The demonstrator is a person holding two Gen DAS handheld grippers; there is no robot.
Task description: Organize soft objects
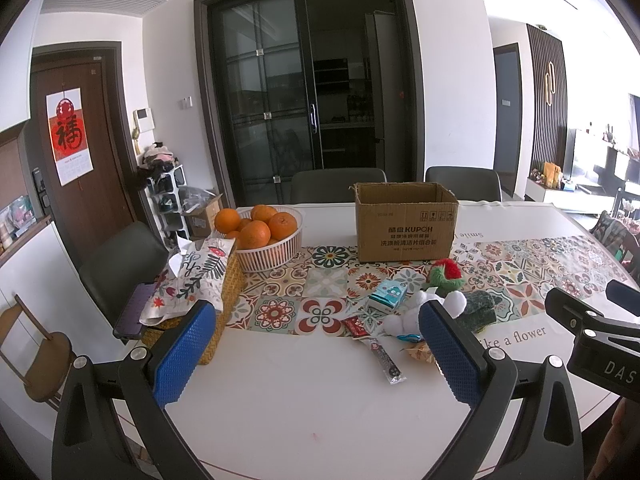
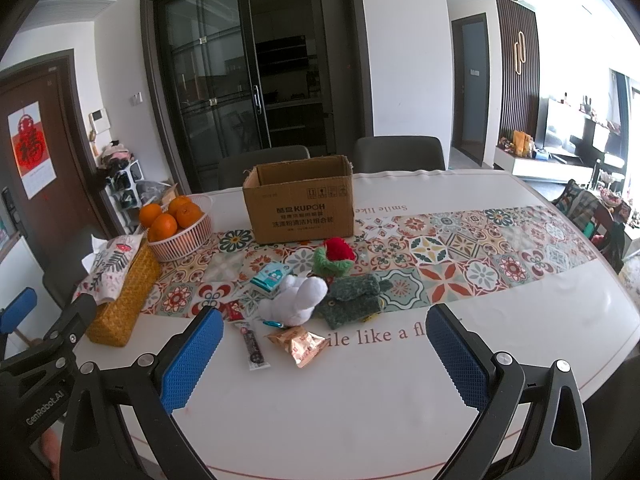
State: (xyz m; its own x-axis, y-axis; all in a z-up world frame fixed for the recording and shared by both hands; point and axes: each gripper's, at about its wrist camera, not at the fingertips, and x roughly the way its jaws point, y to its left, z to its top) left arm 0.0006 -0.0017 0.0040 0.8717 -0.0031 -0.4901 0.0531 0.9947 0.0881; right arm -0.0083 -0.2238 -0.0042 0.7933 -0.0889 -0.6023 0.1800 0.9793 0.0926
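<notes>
A white plush toy [image 2: 294, 298] lies mid-table, with dark green knitted pieces [image 2: 352, 300] to its right and a red and green knitted toy [image 2: 334, 258] behind it. An open cardboard box [image 2: 300, 204] stands farther back. In the left wrist view the plush [image 1: 416, 314], the green knit [image 1: 482, 306], the red and green toy [image 1: 446, 274] and the box [image 1: 406, 222] show too. My left gripper [image 1: 316, 356] is open and empty, in front of the items. My right gripper [image 2: 324, 356] is open and empty, in front of the plush.
A white basket of oranges [image 2: 176, 224] and a woven tissue box [image 2: 120, 296] stand at the left. A teal packet [image 2: 270, 278], a snack bag [image 2: 298, 344] and a dark sachet [image 2: 254, 348] lie by the toys. Chairs [image 2: 400, 154] stand behind the table.
</notes>
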